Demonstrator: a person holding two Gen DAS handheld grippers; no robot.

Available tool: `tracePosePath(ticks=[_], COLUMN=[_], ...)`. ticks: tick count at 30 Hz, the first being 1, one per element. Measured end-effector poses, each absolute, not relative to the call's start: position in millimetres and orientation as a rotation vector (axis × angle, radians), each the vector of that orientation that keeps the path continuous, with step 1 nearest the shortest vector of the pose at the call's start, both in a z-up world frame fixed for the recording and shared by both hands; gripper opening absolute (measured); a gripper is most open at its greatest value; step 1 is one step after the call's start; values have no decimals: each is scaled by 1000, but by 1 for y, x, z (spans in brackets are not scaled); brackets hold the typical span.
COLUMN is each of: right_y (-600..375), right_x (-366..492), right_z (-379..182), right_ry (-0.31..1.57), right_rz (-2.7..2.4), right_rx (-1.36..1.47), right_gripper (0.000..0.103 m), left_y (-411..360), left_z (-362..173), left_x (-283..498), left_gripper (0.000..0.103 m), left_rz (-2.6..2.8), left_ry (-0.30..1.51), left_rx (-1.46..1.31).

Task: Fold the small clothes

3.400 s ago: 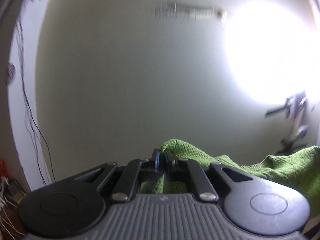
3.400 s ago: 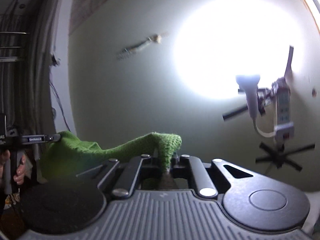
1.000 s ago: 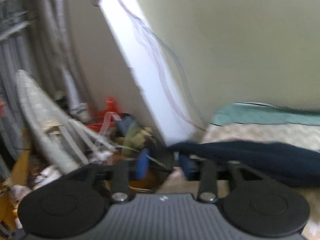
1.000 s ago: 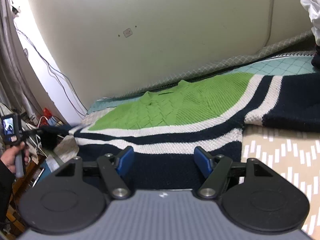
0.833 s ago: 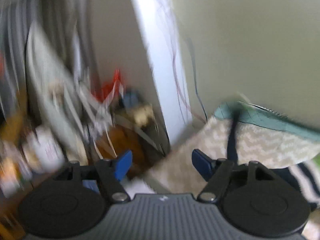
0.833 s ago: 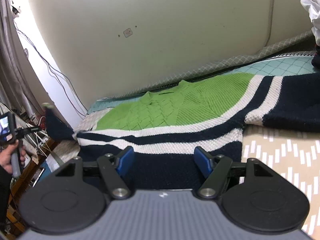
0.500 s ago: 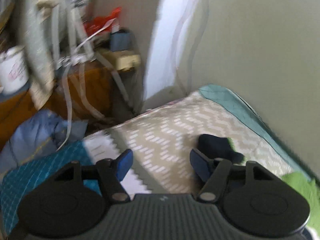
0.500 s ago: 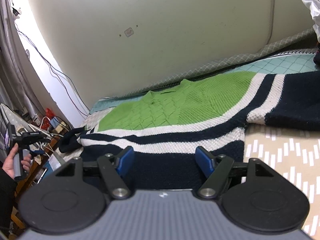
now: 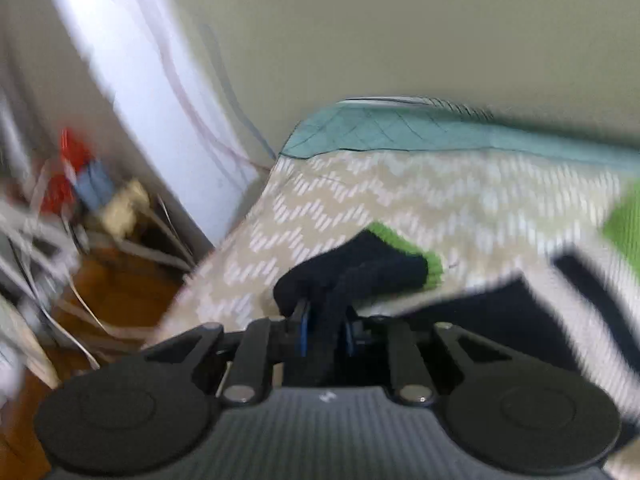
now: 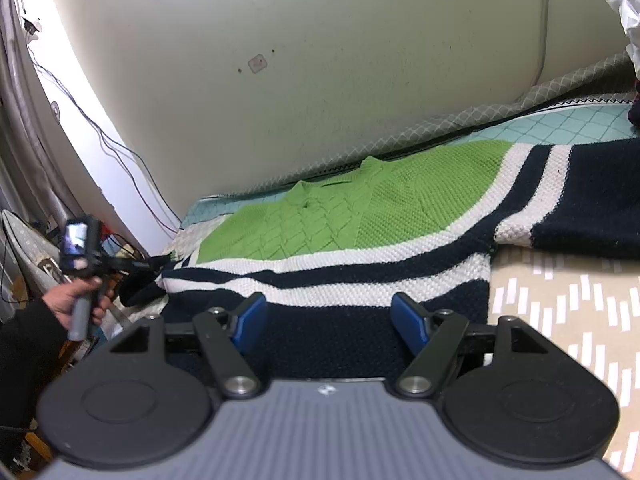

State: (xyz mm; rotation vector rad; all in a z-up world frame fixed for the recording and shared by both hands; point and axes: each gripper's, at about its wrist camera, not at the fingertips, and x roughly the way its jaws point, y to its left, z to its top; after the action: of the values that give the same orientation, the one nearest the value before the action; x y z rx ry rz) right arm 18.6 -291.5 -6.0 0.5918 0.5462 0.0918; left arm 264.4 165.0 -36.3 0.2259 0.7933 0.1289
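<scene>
A knitted sweater in green, white and navy lies flat on the bed, collar toward the wall. Its left sleeve ends in a navy cuff with a green edge at the bed's corner. My left gripper is closing its jaws, and the navy cuff fabric sits pinched between the blue pads. In the right wrist view a hand holds that gripper at the sweater's left edge. My right gripper stands open over the navy hem, with nothing between its fingers.
The bed carries a beige zigzag cover and a teal quilt along the wall. Left of the bed lie cluttered shelves and cables. White cloth hangs at the far right.
My left gripper swung from the clutter beside the bed down to the sleeve cuff and its jaws came together on it. The right gripper stayed over the hem.
</scene>
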Motion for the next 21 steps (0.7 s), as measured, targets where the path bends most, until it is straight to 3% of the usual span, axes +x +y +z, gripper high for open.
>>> tracePosePath(ticks=[5,11,16,20,21], right_y=[-290,-293,-294,-295,-296], right_x=[19,18,18,18,18], right_z=[-5,-6,-6,-7,-7], right_ry=[549,547,548,550,550], right_rz=[105,112,116,122,125], right_rx=[588,598,602,608,610], right_gripper=[68,68,68,68,68], left_y=[189,127,35,-12,-16], left_z=[34,119,103,59,52], left_x=[264,230,184,168,166], left_gripper=[11,10,11,37,36], left_rz=[107,-224,-569,-749,-759], left_ry=[630,409,469,665,690], left_rx=[-86,-172,-49,52,84])
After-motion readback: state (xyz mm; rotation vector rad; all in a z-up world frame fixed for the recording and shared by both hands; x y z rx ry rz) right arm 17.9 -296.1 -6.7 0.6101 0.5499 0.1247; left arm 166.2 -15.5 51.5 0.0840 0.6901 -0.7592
